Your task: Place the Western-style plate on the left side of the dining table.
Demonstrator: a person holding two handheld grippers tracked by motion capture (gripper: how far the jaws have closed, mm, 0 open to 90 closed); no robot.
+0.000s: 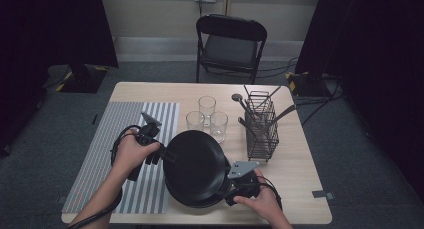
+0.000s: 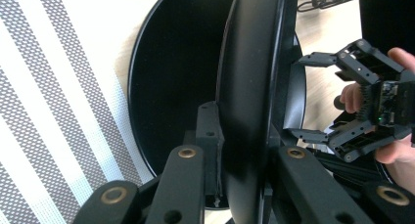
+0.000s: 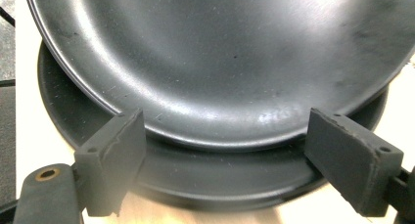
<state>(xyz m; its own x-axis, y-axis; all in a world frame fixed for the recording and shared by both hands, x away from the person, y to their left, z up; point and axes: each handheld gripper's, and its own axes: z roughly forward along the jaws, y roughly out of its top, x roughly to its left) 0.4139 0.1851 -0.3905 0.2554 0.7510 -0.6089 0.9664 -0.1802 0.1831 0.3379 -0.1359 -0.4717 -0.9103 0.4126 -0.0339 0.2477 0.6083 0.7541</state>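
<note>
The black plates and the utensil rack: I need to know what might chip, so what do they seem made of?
The upper black plate, held tilted, looks matte-glazed ceramic or coated metal: soft sheen, fine scuffs; the look leaves it open. The lower black plate looks the same. The utensil rack is thin dark metal wire, an open grid.

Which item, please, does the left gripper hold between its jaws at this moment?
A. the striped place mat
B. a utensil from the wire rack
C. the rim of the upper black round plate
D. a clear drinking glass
C: in the left gripper view the left gripper has its jaws closed on the edge of the upper black round plate, tilted above the lower black plate.
</note>
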